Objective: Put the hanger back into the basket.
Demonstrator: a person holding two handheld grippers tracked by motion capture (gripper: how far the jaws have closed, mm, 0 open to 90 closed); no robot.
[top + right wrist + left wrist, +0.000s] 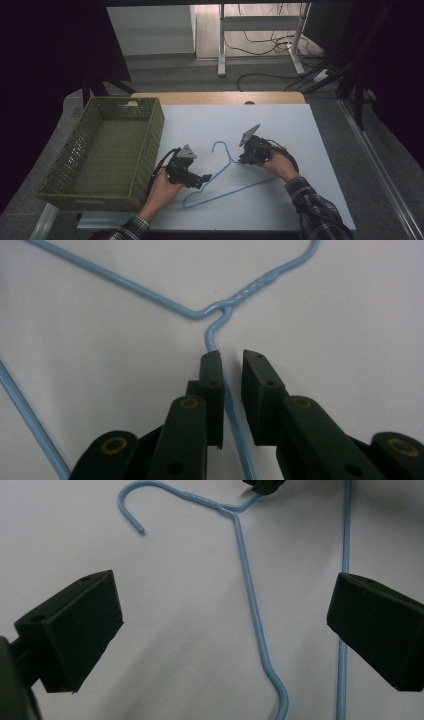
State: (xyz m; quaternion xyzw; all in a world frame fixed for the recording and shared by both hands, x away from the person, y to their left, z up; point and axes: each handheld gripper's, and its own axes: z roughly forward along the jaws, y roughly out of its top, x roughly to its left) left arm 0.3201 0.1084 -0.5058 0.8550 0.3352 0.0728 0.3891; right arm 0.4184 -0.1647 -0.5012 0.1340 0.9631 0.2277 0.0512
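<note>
A light-blue wire hanger (230, 193) lies flat on the white tabletop (300, 130), hook pointing away from me. My right gripper (243, 161) is at the hanger's neck. In the right gripper view its jaws (232, 357) stand narrowly apart with the wire (216, 335) just below the twist running between them, against the left pad; the right pad stands clear of it. My left gripper (202, 180) is at the hanger's left shoulder, jaws wide open (225, 577). The sloping wire (252, 605) lies on the table between them, untouched.
An olive-green plastic basket (150, 145) stands at the left of the table, close to my left hand. The table's wooden edge (215, 97) is at the back. Desk legs and cables (280, 40) are on the floor beyond.
</note>
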